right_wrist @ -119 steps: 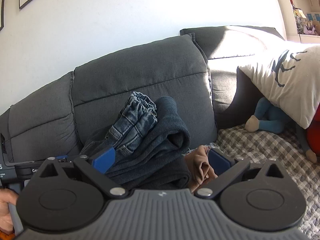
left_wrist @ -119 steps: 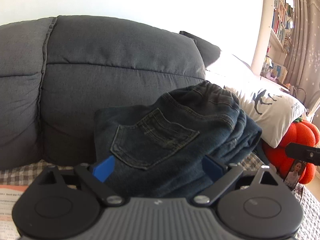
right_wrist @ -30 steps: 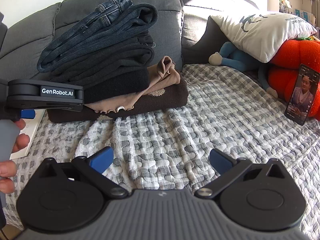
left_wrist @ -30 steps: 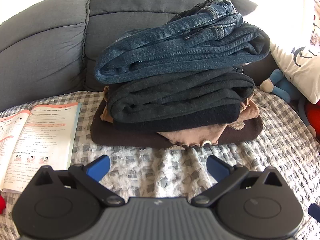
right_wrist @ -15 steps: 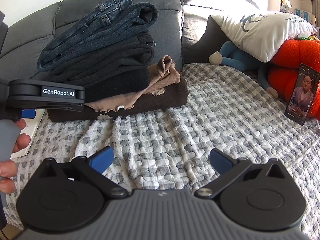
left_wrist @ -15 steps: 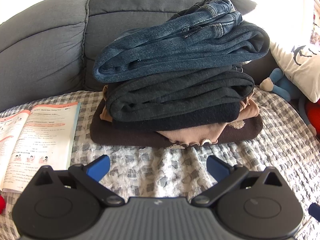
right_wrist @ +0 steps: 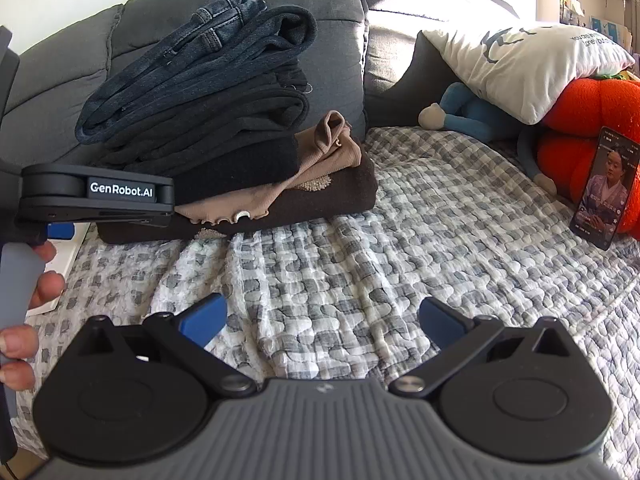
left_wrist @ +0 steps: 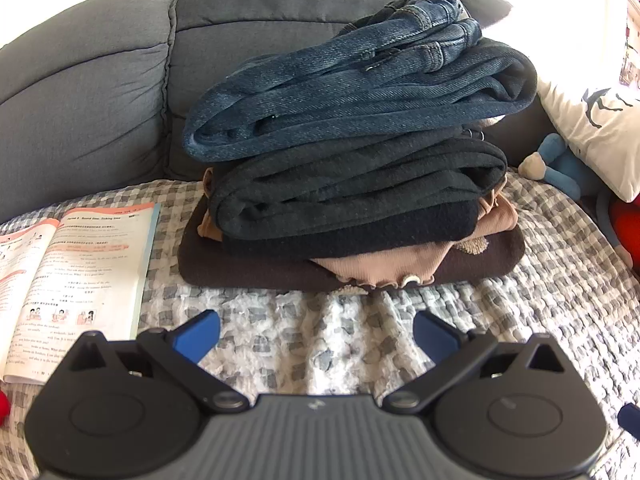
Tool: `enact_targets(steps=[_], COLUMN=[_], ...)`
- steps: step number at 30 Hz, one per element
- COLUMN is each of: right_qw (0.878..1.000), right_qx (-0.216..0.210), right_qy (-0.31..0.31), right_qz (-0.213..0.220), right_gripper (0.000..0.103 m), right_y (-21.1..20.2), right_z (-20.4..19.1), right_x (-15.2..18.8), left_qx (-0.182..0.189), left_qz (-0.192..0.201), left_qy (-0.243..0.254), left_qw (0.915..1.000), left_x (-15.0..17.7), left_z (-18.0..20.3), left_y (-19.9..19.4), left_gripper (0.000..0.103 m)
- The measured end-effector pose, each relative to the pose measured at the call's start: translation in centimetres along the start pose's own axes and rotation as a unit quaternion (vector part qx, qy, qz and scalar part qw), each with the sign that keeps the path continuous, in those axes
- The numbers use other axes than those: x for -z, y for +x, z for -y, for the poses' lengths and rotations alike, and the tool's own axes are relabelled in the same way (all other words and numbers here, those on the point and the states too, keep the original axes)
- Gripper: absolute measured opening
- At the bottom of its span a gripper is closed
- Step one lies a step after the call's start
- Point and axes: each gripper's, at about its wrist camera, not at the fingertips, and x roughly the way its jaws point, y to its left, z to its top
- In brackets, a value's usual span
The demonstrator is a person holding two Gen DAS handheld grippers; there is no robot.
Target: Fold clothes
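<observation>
Stack of folded clothes (left_wrist: 352, 168), jeans (left_wrist: 360, 84) uppermost, resting ahead of the left gripper (left_wrist: 316, 336) against the sofa back (left_wrist: 100, 92), seemingly for support; right gripper (right_wrist: 322, 320) likewise spread and empty over the checked blanket (right_wrist: 400, 248).

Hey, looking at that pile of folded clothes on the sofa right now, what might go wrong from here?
1. The folded jeans on top sit tilted and overhang the dark garment beneath; a nudge might slide them off.
2. The stack leans against the sofa backrest, so pulling a lower piece, such as the tan top, could topple it.
3. The phone is propped upright against the orange cushion; shifting the blanket may tip it.
</observation>
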Motion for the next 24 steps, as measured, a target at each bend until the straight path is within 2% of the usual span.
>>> enact_targets(steps=[18, 24], right_qw=[1.0, 1.0], right_qx=[0.001, -0.007], right_qy=[0.001, 0.022], right_qz=[-0.003, -0.003], right_gripper=[0.103, 0.103], right_y=[0.05, -0.31], right_z=[0.13, 0.81], right_x=[0.17, 0.26], left_qx=[0.004, 0.006], left_qz=[-0.006, -0.006], left_qy=[0.002, -0.004], left_qw=[1.0, 1.0], left_x=[0.27, 0.39], left_z=[0.02, -0.08], left_y=[0.08, -0.12], left_gripper=[0.103, 0.103])
